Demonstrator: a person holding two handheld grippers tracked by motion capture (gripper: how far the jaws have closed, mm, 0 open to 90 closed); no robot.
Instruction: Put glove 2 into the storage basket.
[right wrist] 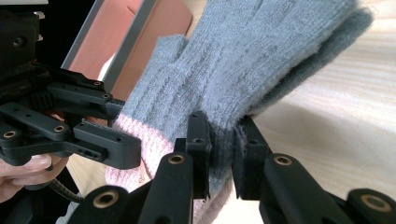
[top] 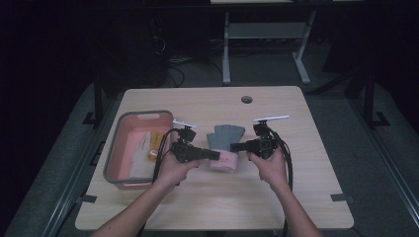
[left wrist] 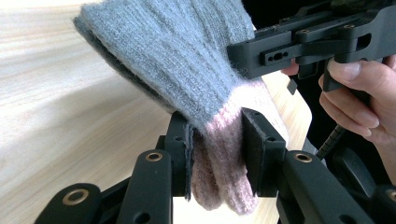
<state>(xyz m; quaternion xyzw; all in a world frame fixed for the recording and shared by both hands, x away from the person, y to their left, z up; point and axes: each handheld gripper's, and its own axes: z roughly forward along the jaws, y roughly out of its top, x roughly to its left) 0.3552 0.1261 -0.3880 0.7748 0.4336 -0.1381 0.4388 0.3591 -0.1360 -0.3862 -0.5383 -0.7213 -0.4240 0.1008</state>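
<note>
High view first, from the near edge outward: two forearms come in from the bottom, each hand wrapped round a gripper above the wooden table [top: 212, 207]. Between them hangs a pair of knitted gloves [top: 225, 143], grey in the hand and fingers with a pink cuff, held from both sides over the middle of the table. The left gripper [top: 213, 155] points right and its jaws are closed on the pink cuff end. The right gripper [top: 236, 146] points left and is clamped on the gloves' other side, where grey meets pink.

Left gripper view shows the same grip close up: the two black jaws pinch the pink cuff of the gloves [left wrist: 196, 79] with only the wool between them, and the grey fingers fan upward and away. Just beyond, the right gripper [left wrist: 243, 60] bites the grey knit, with a hand behind it.

Right gripper view has its jaws shut tight on a fold of the gloves [right wrist: 252, 60], the pink cuff hanging below, and the left gripper [right wrist: 123, 135] clamped on that cuff.

Farther back on the table's left stands a pink bin [top: 114, 165] with a grey rim, holding some yellowish things too small to make out. Beyond the table is a dark floor with the legs of another table [top: 226, 59].
</note>
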